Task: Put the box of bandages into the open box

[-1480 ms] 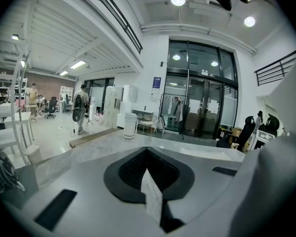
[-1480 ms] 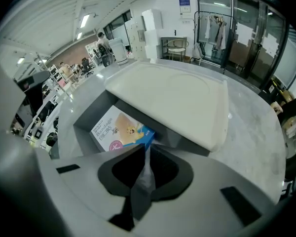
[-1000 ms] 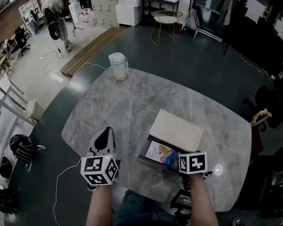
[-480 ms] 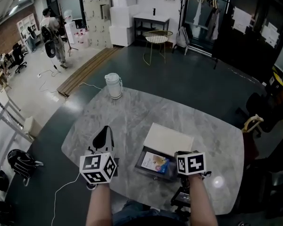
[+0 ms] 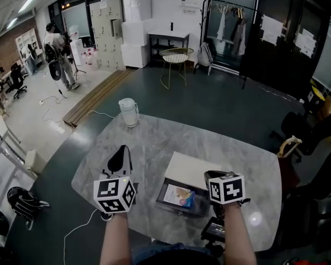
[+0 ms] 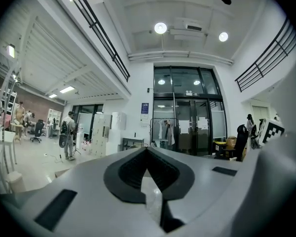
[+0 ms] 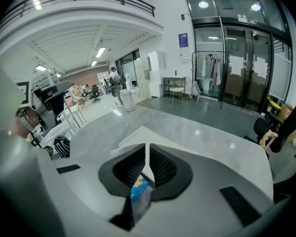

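Both forearms are extended from the near edge over the grey marble table (image 5: 149,142). The left gripper (image 6: 147,151) is pressed together, empty; the right gripper (image 7: 147,149) is closed to a slit. The blue-printed box of bandages (image 5: 180,195) lies inside the dark open box (image 5: 161,192), left of the right gripper, whose view alone shows it beneath the jaws.

The tabletop (image 5: 149,142) is grey veined stone, polished enough to carry bright reflections. The open box (image 5: 163,195) has a dark rim and a matt off-white lid (image 5: 190,169) that looks like card. The box of bandages (image 5: 181,195) is glossy printed card. The left claw (image 6: 147,149) and the right claw (image 7: 147,147) are matt grey plastic with black ribbed pads. The jug (image 5: 128,112) looks like white plastic.
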A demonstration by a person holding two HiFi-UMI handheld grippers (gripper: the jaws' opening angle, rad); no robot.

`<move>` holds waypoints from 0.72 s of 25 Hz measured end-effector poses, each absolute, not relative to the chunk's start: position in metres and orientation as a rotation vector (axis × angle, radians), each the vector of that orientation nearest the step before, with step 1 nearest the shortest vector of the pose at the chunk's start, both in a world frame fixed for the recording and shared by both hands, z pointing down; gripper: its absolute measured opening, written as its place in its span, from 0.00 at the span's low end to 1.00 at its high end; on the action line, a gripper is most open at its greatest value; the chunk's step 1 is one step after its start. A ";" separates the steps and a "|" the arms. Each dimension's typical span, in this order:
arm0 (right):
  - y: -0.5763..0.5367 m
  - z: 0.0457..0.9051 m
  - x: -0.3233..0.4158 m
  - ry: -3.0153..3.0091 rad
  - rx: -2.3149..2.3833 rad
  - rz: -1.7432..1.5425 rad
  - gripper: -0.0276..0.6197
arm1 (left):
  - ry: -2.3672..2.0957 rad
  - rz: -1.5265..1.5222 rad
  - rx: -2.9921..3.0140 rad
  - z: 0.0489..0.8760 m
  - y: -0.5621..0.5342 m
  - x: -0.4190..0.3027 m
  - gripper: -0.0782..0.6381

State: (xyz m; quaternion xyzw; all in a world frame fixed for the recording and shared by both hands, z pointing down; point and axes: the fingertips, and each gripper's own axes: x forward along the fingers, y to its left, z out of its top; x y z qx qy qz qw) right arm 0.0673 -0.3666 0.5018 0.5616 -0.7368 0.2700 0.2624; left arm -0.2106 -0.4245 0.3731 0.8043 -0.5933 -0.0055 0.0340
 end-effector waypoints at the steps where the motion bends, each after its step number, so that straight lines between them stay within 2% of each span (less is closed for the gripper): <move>1: -0.368 0.494 0.067 -2.029 1.527 0.700 0.11 | -1.821 -0.016 2.484 0.372 -0.425 -0.209 0.13; 18: -0.355 0.376 0.125 -2.115 1.969 0.077 0.08 | -1.700 -0.094 2.602 0.352 -0.440 -0.179 0.13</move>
